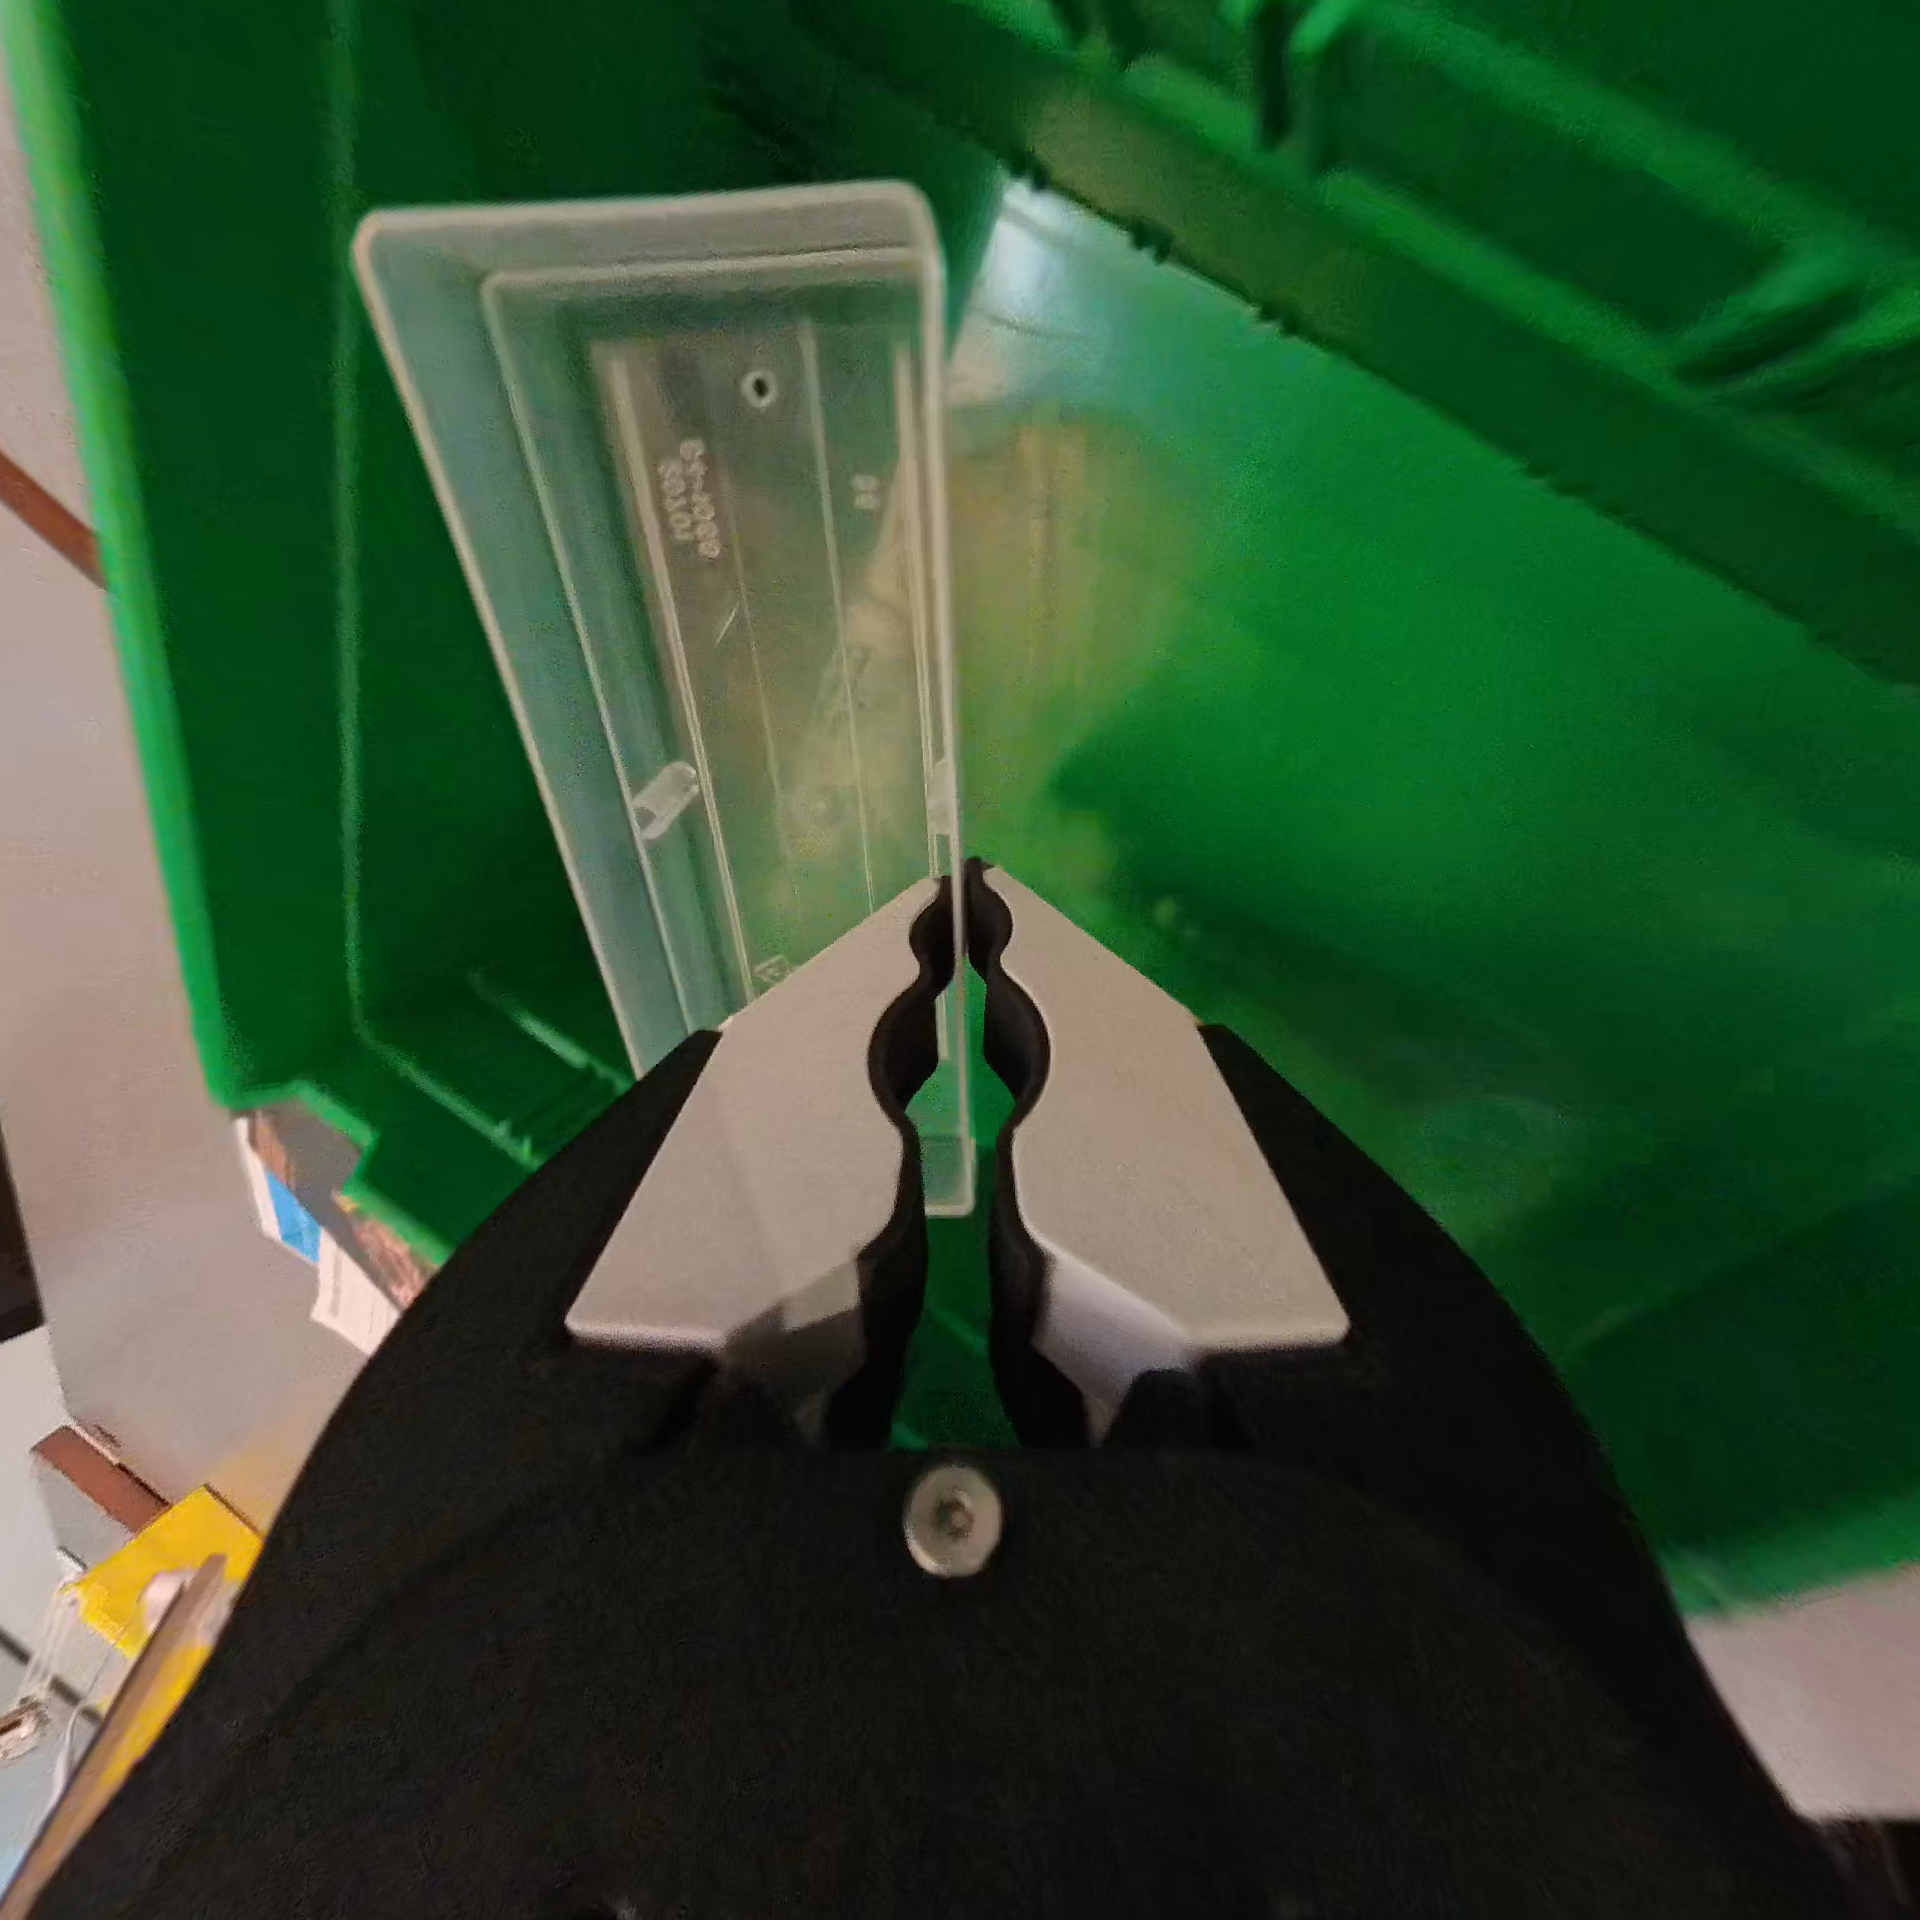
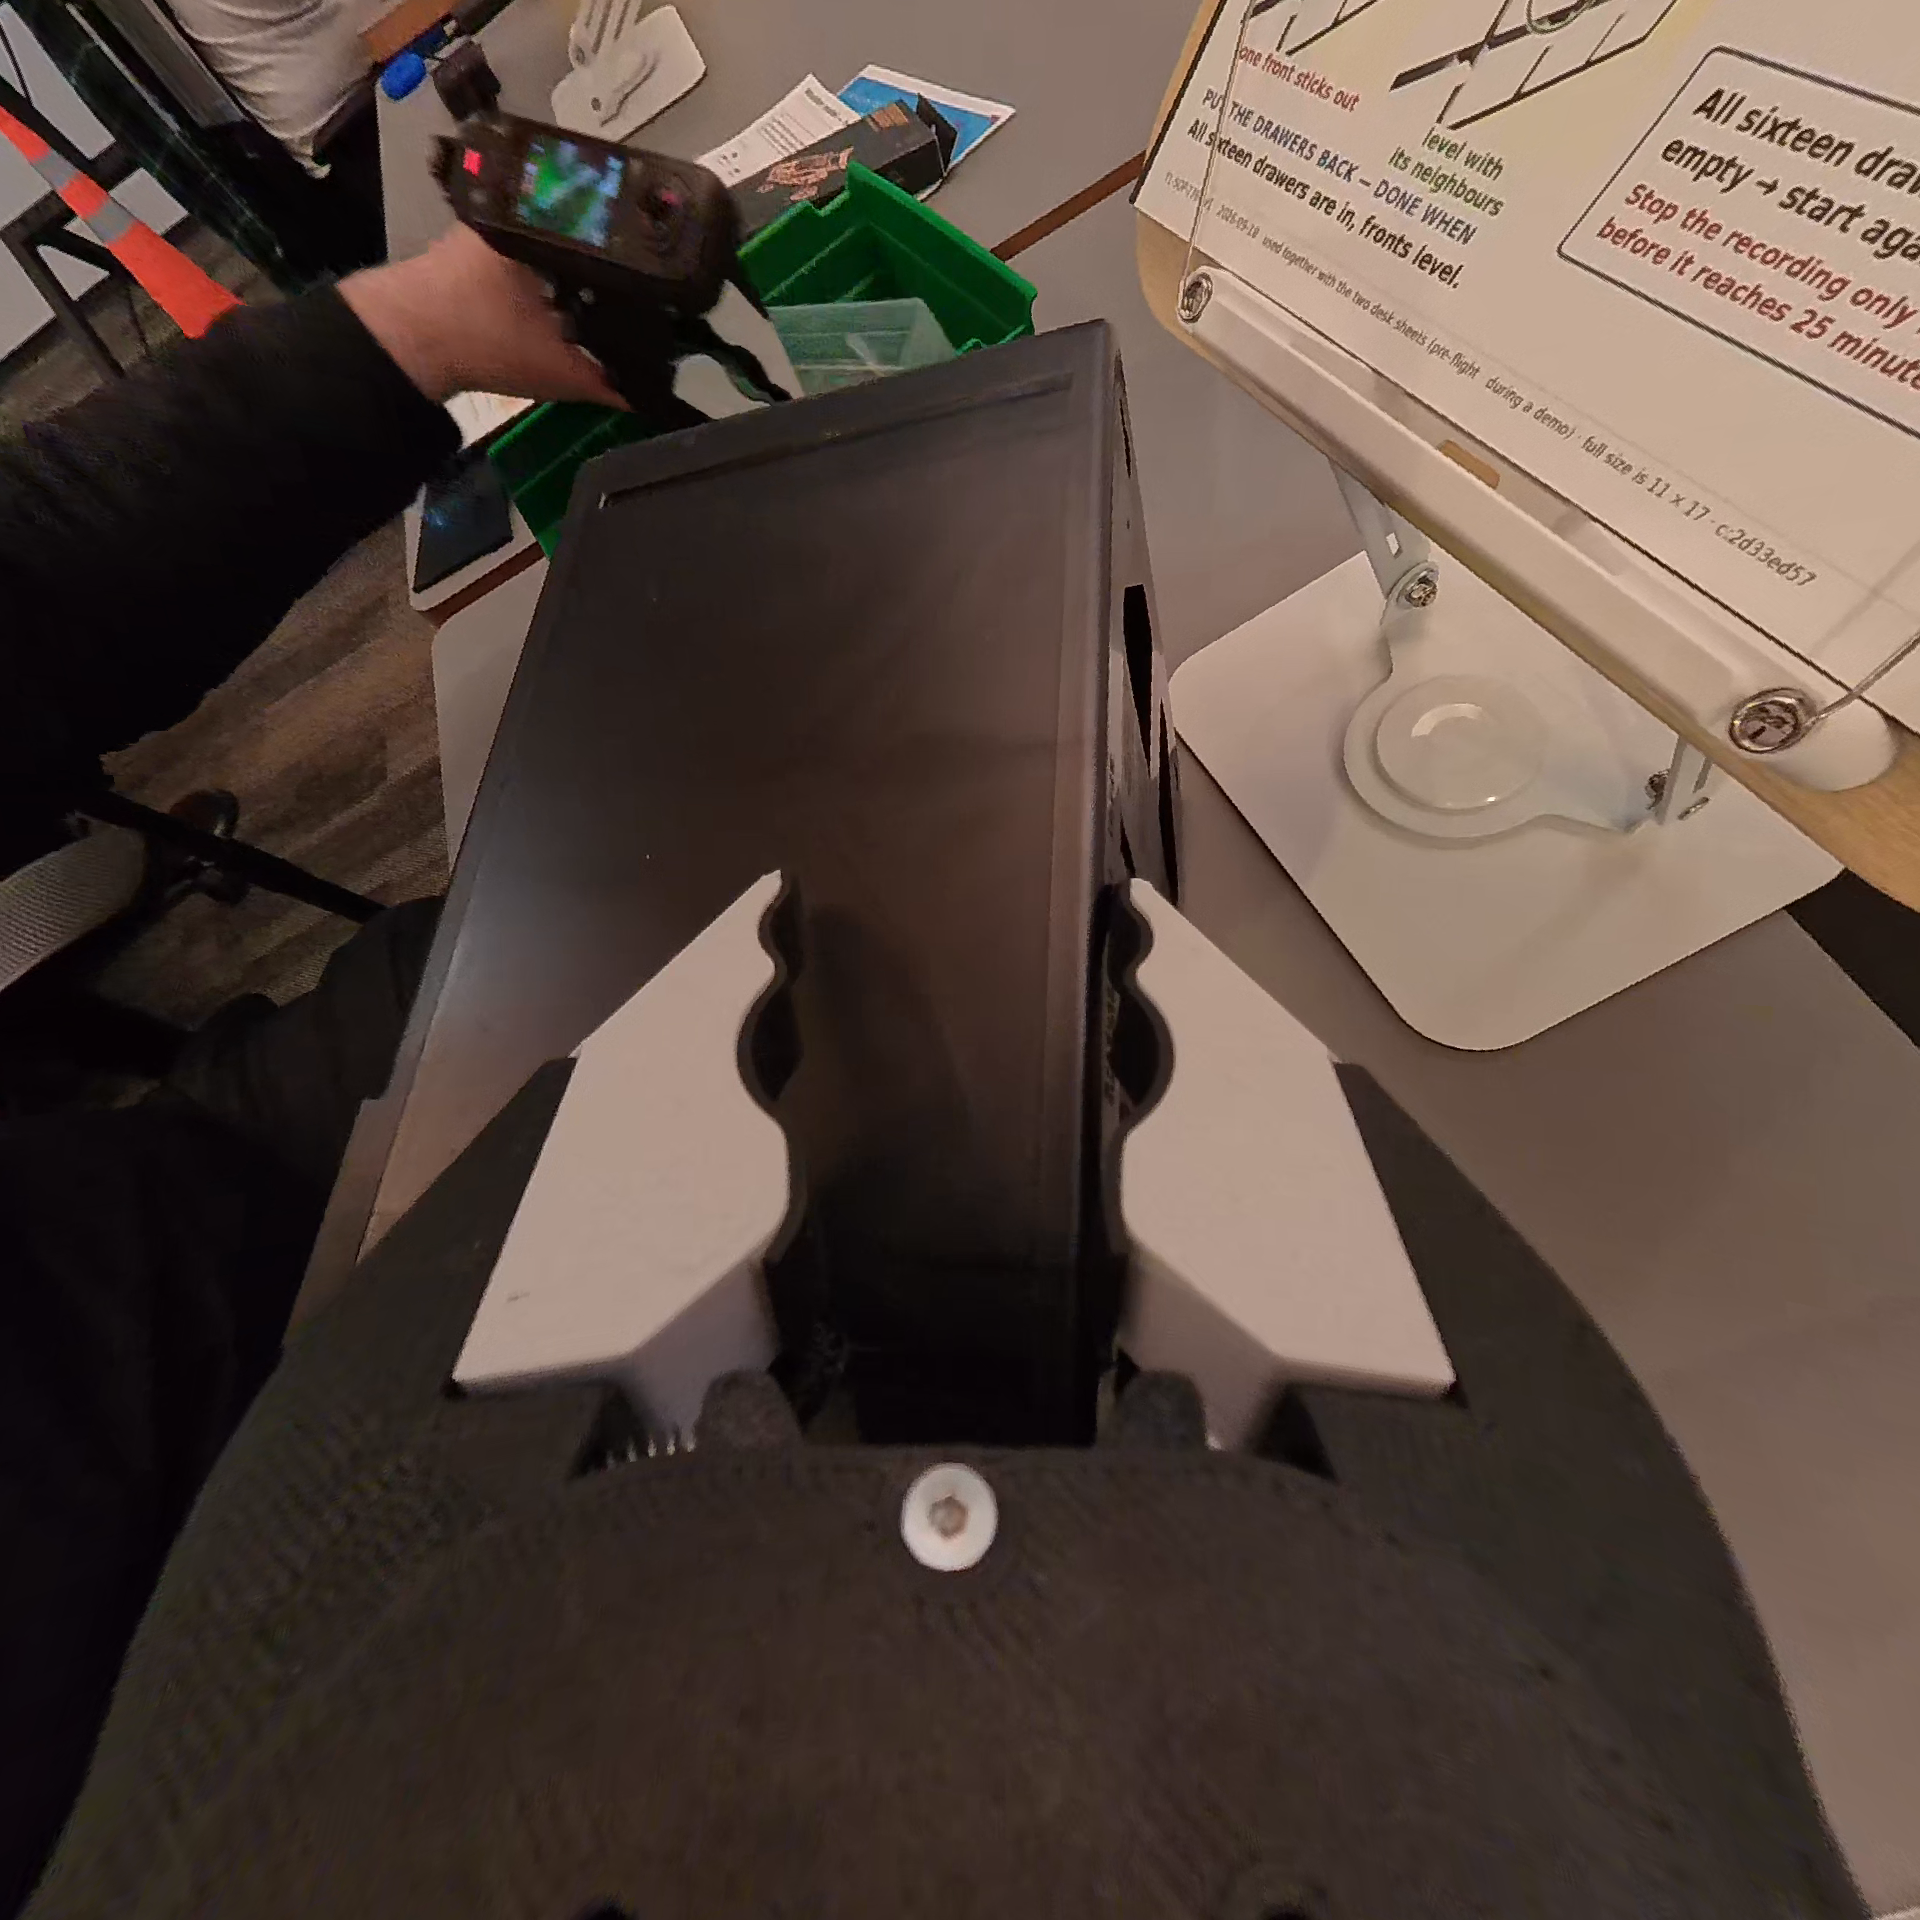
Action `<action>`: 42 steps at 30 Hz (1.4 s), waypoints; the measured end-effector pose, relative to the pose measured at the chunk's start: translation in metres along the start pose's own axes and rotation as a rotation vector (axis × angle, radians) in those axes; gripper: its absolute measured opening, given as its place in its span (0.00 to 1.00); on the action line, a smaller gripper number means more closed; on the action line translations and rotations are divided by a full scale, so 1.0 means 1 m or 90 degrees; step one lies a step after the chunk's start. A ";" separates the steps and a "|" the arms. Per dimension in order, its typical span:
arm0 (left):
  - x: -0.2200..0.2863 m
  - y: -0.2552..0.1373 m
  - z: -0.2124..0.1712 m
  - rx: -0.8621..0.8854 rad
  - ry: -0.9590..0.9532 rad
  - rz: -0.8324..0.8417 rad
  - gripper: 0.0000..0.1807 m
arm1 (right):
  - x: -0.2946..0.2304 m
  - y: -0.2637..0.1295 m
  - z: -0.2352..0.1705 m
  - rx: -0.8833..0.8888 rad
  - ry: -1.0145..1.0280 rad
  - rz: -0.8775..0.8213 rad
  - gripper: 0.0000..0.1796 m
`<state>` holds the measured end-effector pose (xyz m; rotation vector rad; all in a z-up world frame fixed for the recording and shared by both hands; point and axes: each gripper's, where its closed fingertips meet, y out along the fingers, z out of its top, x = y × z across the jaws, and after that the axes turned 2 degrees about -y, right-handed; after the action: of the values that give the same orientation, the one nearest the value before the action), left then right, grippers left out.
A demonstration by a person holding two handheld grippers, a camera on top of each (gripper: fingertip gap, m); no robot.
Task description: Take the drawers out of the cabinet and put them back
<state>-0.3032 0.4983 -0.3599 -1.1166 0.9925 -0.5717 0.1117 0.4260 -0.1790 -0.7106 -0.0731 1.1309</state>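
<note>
The left claw (image 1: 958, 883) is pinched shut on the thin wall of a clear drawer (image 1: 686, 582), its tips meeting on that edge. The drawer hangs over the inside of a green bin (image 1: 1455, 831), seen from its underside, with the bin's wall to its left and a ribbed rim far right; whether the drawer touches the bin floor cannot be told.

In the right view, the right claw (image 2: 956, 935) is spread wide, its white fingers (image 2: 665, 1174) either side of the black cabinet (image 2: 821, 665); whether they press on it cannot be told. The cabinet stands on the grey desk (image 2: 1558, 1195), with the bin (image 2: 914, 260) just beyond its far end and a clear drawer (image 2: 862, 327) showing inside the bin. A hand (image 2: 488, 322) holds the left claw (image 2: 675, 364) over the bin. To the right stands a printed sheet on a white stand (image 2: 1455, 914). Leaflets (image 2: 883, 114) lie far off on the desk.
</note>
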 end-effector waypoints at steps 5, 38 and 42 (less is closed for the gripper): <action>0.037 -0.092 0.009 0.095 -0.080 -0.017 0.00 | 0.000 0.000 0.001 0.008 0.003 0.005 0.33; 0.305 -0.116 0.019 0.281 -0.138 -0.141 0.66 | 0.000 0.000 0.000 0.002 0.006 0.000 0.32; 0.311 -0.094 0.034 0.333 -0.149 -0.168 0.66 | 0.000 0.000 0.000 -0.001 0.005 -0.002 0.32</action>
<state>-0.1179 0.2307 -0.3827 -0.8203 0.4527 -0.8353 0.1119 0.4260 -0.1792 -0.7163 -0.0685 1.1246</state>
